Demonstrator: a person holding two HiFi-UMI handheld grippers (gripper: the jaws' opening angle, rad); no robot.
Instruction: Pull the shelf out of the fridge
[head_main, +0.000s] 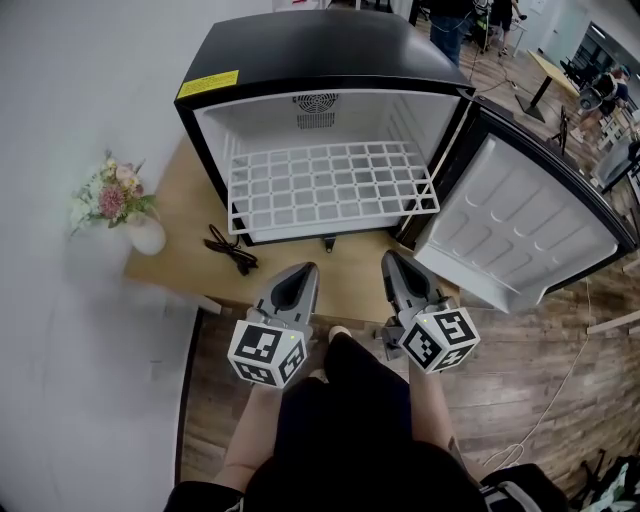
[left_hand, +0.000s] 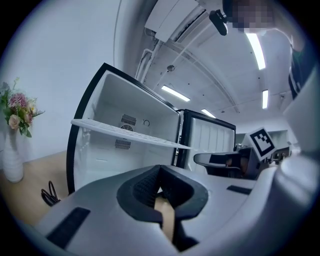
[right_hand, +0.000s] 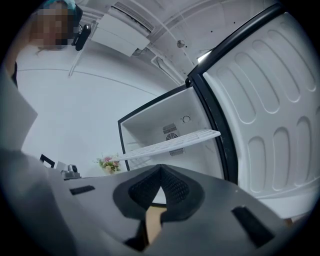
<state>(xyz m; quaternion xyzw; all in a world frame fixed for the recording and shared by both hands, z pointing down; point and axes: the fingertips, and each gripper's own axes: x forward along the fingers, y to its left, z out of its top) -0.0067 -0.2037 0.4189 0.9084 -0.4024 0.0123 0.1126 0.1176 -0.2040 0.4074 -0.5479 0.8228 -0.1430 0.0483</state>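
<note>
A small black fridge (head_main: 320, 50) stands open on a wooden platform, its door (head_main: 520, 225) swung out to the right. A white wire shelf (head_main: 330, 185) lies across its inside, its front edge at the fridge mouth; the shelf (left_hand: 130, 132) shows edge-on in the left gripper view, and the shelf (right_hand: 170, 144) likewise in the right gripper view. My left gripper (head_main: 300, 272) and right gripper (head_main: 396, 262) hover side by side in front of the fridge, short of the shelf. Both are shut with nothing between the jaws. Each points toward the fridge opening.
A black cable (head_main: 232, 250) lies on the platform left of the fridge. A white vase of flowers (head_main: 120, 205) stands further left by the wall. People and tables (head_main: 545, 70) are at the far right. My legs are below the grippers.
</note>
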